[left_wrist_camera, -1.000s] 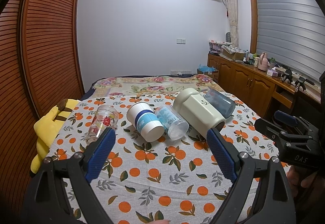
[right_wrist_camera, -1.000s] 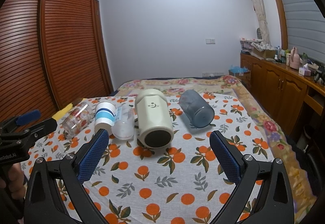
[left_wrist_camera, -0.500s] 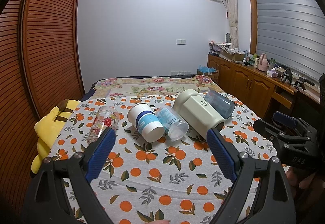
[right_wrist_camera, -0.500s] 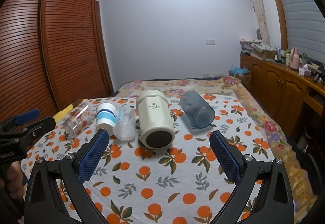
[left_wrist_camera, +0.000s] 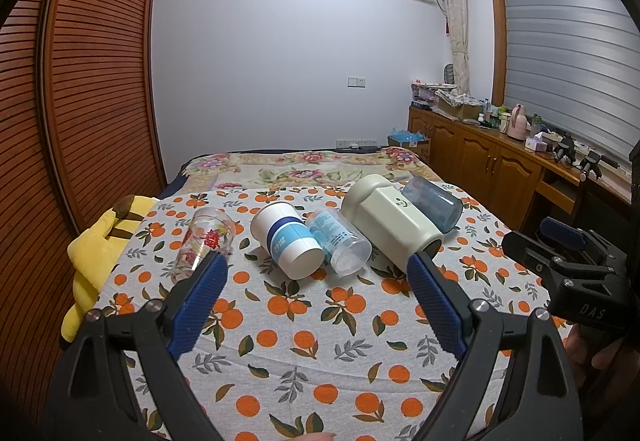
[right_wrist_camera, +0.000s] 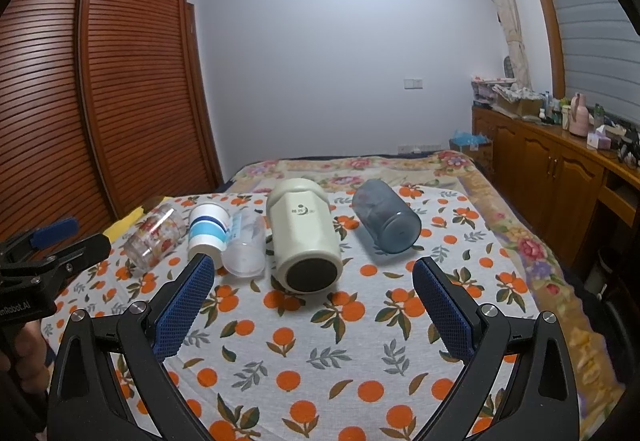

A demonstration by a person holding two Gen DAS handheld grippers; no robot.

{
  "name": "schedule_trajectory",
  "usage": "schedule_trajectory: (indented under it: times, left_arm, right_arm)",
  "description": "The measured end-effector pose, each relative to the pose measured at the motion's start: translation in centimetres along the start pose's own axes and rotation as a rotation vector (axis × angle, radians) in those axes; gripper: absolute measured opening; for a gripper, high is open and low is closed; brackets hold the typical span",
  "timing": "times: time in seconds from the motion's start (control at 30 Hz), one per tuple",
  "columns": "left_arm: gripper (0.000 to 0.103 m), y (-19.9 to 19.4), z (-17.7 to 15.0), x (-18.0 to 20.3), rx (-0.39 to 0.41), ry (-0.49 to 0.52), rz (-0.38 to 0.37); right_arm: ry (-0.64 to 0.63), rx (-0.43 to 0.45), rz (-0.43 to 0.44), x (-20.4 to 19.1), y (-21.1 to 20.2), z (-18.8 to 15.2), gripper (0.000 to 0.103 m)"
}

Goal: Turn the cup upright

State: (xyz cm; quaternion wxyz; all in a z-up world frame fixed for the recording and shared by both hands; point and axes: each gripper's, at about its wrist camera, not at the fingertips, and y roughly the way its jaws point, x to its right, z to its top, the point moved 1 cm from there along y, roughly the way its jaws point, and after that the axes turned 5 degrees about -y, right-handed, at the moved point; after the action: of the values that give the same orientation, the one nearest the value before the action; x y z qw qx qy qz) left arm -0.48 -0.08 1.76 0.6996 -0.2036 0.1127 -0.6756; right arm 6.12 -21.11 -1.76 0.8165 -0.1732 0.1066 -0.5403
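Both grippers, left (left_wrist_camera: 316, 281) and right (right_wrist_camera: 310, 283), gape wide, holding nothing. Five cups lie on their sides ahead: glass (left_wrist_camera: 204, 241), white cup (left_wrist_camera: 286, 239), clear cup (left_wrist_camera: 340, 241), cream mug (right_wrist_camera: 302, 237), blue cup (right_wrist_camera: 386, 221). Risk: they lie close together and could roll on the soft cloth (right_wrist_camera: 320, 353); nudging one likely shifts its neighbours.

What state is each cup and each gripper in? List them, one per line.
Floral glass: on its side.
White and blue cup: on its side.
Clear cup: on its side.
Cream mug: on its side.
Blue-grey tumbler: on its side.
Left gripper: open, empty.
Right gripper: open, empty.
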Motion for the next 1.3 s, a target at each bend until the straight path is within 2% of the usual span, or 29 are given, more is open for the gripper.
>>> schedule_trajectory:
  times: [0.43,0.7,0.97,1.3]
  left_arm:
    - [0.092,0.3,-0.4,0.0,-0.009,0.000,-0.003]
    - [0.092,2.9,-1.2,-0.4,-0.058,-0.001,-0.007]
    - [0.092,6.3,-0.8,-0.3,-0.126,0.011,-0.065]
    - [0.092,10.2,0.5,0.2,-0.191,0.047,-0.096]
  right_arm:
    - [0.013,-0.009,0.000,0.2,0.2,0.1,0.101]
    - [0.001,-0.023,-0.004,1.0,1.1,0.4,0.101]
    - [0.003,-0.107,0.029,2.1,4.3,1.4,0.101]
    - [0.011,-0.210,0.058,7.0,9.3,4.5,0.101]
